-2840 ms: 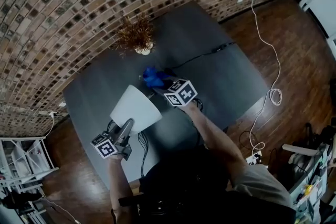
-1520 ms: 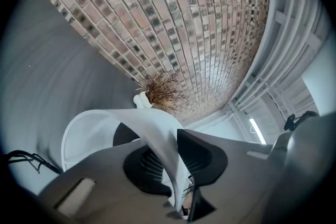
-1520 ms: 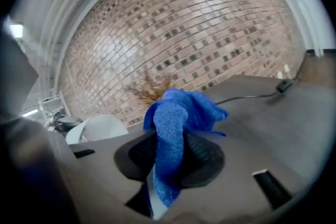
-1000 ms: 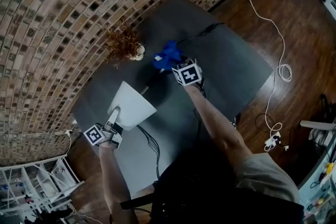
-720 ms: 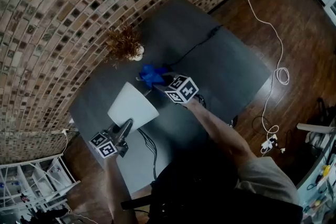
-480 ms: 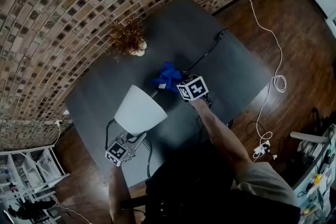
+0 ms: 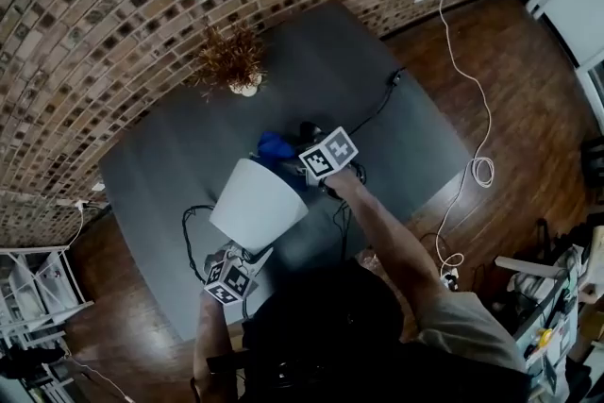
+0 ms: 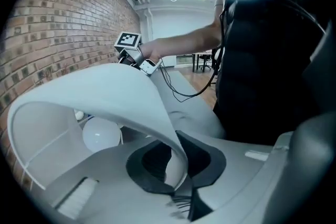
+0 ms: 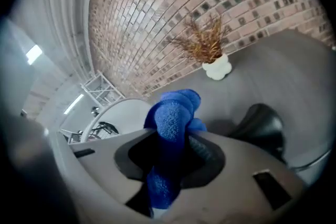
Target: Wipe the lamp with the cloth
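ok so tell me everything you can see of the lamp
The lamp has a white, smooth cone shade, tilted over the dark table. A round white bulb and thin wire frame show inside. The left gripper has its jaws shut on the shade's thin rim. The blue cloth, in the right gripper, sits at its far edge; contact is unclear.
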The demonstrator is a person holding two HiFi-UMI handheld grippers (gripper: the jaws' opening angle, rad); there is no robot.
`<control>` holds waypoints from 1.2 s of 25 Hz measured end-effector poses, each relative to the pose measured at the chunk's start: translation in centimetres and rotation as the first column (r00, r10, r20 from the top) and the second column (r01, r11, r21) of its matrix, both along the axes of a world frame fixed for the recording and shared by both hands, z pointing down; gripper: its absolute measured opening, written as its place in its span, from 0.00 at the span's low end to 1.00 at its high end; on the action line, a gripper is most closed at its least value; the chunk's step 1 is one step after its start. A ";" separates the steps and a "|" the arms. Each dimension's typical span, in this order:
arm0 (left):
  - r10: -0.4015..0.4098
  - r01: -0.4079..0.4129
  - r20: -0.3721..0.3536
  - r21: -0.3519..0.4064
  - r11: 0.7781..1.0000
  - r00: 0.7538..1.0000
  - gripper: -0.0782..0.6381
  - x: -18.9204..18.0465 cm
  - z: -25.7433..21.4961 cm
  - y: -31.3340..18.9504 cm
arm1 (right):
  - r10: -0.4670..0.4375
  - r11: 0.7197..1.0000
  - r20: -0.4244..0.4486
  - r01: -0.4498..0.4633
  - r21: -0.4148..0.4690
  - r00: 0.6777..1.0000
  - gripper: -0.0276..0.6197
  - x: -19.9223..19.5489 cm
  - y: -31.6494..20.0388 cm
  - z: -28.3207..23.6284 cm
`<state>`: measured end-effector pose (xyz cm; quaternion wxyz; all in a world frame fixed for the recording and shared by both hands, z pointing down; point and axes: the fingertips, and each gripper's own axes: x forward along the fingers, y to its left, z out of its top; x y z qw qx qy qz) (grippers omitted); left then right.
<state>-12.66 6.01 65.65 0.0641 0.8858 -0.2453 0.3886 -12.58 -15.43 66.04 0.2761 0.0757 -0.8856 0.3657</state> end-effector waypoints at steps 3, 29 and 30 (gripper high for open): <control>-0.004 0.003 0.021 0.009 1.000 1.000 0.15 0.5 0.3 0.1 | 0.101 0.992 -0.158 -0.086 0.097 0.982 0.20 4.8 -4.8 1.8; -0.685 0.089 -0.527 -0.820 0.566 -0.503 0.50 -9.1 -8.9 -4.6 | 0.065 0.968 -0.066 -0.047 0.247 0.996 0.20 6.4 -2.1 1.3; -0.689 0.099 -0.504 -0.838 0.537 -0.521 0.44 -9.3 -8.4 -5.3 | 0.071 0.968 -0.049 -0.057 0.243 0.996 0.20 6.6 -1.9 1.3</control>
